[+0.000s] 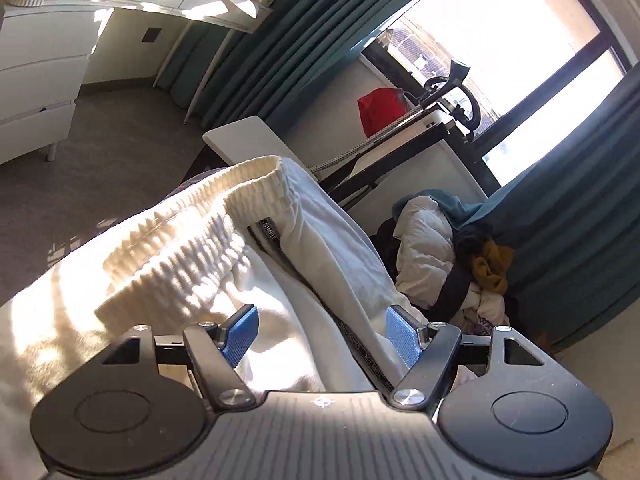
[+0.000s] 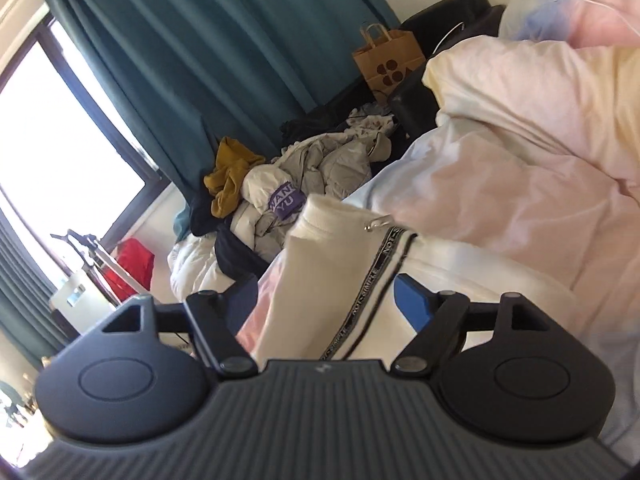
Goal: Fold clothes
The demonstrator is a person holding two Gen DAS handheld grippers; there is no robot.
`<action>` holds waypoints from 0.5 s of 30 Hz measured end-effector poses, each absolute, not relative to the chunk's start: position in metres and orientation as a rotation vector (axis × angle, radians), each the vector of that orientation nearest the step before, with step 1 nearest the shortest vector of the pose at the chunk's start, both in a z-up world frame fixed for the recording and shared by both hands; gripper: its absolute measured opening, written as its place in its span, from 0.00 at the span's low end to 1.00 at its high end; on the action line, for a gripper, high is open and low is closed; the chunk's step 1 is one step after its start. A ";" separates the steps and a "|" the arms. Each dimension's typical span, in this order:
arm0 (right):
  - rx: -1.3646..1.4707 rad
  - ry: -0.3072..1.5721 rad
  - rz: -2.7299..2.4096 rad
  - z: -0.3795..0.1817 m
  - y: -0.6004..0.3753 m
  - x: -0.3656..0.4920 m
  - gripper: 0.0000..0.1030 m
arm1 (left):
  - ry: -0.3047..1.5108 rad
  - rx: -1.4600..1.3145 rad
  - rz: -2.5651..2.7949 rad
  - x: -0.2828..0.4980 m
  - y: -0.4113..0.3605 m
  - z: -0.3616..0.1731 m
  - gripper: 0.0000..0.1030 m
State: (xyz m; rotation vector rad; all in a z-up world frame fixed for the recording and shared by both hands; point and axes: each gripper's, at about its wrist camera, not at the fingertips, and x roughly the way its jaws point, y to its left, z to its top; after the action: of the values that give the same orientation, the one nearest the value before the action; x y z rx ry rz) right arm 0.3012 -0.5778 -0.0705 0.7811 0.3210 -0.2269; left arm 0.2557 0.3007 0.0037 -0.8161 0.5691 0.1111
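White sweatpants (image 1: 180,248) with a ribbed elastic waistband (image 1: 224,196) and a black lettered side stripe (image 1: 360,344) lie in front of my left gripper (image 1: 322,334). Its blue pads (image 1: 402,336) stand wide apart with cloth between them, not pinched. In the right wrist view my right gripper (image 2: 326,304) is open around a white ribbed cuff end of the same pants (image 2: 332,248), with the lettered stripe (image 2: 372,280) running down between the fingers (image 2: 412,306).
A pile of clothes (image 2: 288,184) with a mustard garment (image 2: 230,176) lies by the teal curtain (image 2: 200,48). A pale duvet (image 2: 520,152) fills the right. A brown paper bag (image 2: 386,62), a red bag (image 1: 382,110), an ironing board (image 1: 256,136) and white drawers (image 1: 36,80) stand around.
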 end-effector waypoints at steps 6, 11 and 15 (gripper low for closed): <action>0.956 0.326 -0.319 -0.098 -0.601 0.240 0.82 | 0.633 -0.941 0.227 0.198 0.322 -0.038 0.78; 1.019 0.361 -0.287 -0.131 -0.596 0.253 0.82 | 0.635 -1.152 0.205 0.200 0.339 -0.086 0.79; 1.030 0.392 -0.246 -0.153 -0.588 0.273 0.82 | 0.581 -1.200 0.141 0.224 0.338 -0.103 0.77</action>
State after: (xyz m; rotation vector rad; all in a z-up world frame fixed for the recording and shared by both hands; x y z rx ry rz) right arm 0.2734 -0.5878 -0.1527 1.0301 0.3924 -0.2458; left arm 0.2235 0.3380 -0.1034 -1.1998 0.5812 0.1412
